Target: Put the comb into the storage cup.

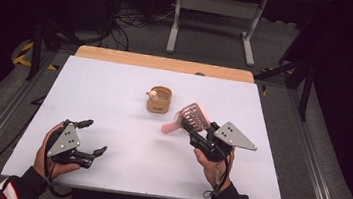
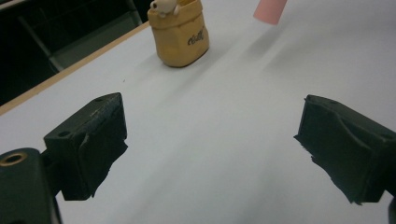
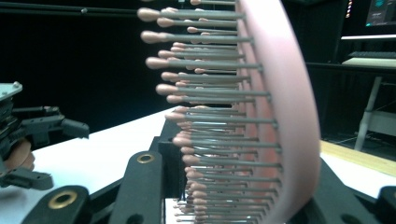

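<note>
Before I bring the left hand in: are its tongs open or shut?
Open. The left tongs stand wide apart over bare table, nothing between them.

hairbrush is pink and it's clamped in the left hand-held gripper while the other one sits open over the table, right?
Not quite: the pink hairbrush is clamped in the right hand-held gripper, as the high view shows. The left hand-held gripper is the one that sits open over the table.

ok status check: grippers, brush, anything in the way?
Right gripper shut on pink hairbrush, lifted off the table. Left gripper open, holding nothing. Tan cup stands beside the brush, apart.
</note>
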The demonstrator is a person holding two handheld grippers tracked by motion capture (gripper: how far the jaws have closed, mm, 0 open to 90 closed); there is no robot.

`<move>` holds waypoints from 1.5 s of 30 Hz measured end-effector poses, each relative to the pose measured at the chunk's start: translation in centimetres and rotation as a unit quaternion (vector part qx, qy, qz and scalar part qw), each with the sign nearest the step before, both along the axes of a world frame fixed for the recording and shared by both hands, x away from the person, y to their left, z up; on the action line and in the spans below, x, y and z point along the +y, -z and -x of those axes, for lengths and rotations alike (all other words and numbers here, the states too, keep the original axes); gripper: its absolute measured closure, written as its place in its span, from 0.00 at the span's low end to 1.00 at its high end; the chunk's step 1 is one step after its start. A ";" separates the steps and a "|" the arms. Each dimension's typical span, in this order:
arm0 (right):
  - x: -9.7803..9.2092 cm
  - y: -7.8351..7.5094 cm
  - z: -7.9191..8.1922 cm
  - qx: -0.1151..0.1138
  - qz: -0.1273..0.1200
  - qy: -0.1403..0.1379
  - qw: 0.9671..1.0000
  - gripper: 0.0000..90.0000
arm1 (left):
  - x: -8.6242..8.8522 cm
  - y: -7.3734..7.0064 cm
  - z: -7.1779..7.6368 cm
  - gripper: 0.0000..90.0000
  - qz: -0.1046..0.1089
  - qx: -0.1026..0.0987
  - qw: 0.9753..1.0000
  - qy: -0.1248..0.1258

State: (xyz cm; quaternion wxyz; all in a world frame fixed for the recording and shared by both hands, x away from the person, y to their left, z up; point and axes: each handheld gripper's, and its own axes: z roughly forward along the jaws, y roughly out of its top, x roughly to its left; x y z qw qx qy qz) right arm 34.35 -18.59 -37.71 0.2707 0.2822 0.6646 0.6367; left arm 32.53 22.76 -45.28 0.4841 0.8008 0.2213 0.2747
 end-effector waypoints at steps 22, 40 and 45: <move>-0.6 -3.6 -2.1 -0.059 -0.035 0.034 0.997 0.70 | 1.8 0.7 0.3 0.07 0.018 0.012 1.000 -0.008; 1.6 -3.5 -5.0 -0.064 -0.033 0.043 0.996 0.70 | 1.5 0.8 0.2 0.07 0.013 0.015 1.000 -0.008; 1.8 -3.2 -5.7 -0.058 -0.029 0.048 0.997 0.70 | 1.5 0.8 0.2 0.07 0.015 0.013 1.000 -0.009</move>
